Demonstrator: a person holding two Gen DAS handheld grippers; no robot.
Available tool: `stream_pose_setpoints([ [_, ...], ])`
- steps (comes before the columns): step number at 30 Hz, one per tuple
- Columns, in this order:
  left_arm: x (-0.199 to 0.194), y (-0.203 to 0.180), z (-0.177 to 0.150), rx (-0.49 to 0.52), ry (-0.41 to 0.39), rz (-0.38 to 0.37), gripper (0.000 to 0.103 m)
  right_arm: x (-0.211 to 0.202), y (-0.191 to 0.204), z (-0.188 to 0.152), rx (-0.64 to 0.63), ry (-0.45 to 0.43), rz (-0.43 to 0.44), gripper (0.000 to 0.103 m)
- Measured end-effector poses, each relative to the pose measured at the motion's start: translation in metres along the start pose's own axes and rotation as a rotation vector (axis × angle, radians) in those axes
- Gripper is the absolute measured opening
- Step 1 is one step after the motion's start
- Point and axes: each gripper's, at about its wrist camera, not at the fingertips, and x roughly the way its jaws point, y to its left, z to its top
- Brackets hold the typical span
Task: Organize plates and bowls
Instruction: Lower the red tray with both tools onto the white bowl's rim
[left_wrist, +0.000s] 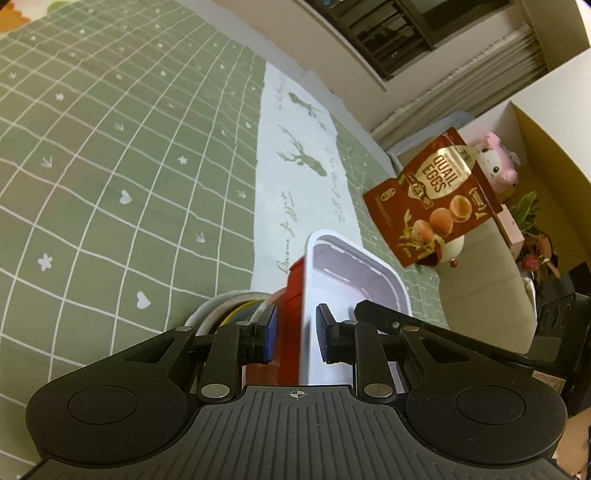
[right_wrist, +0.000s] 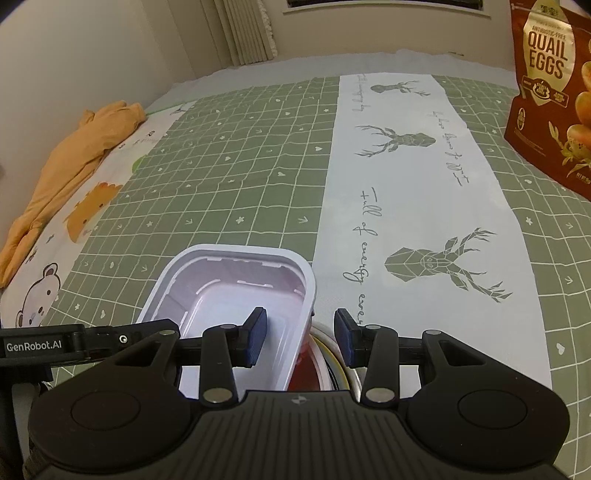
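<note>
A white rectangular plastic container sits nested on a red container, with round white and yellow-rimmed bowls under them. My left gripper straddles the walls of the white and red containers; its pads stand slightly apart from them. In the right wrist view the white container sits over the red one and the round bowls. My right gripper is open, straddling the white container's right wall.
A green checked cloth with a white deer-print strip covers the surface. A brown quail-egg bag stands at the far right. An orange garment lies at the left. A pink plush toy sits beyond the edge.
</note>
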Motion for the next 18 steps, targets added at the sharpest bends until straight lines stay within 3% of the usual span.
stream_pose_setpoints([
  [14, -0.011, -0.027, -0.013, 0.090, -0.015, -0.014, 0.025, -0.029, -0.006, -0.023, 0.009, -0.007, 0.055, 0.040],
  [18, -0.006, -0.036, -0.016, 0.128, -0.016, 0.004, 0.025, -0.028, -0.004, -0.023, -0.001, -0.007, 0.034, 0.040],
])
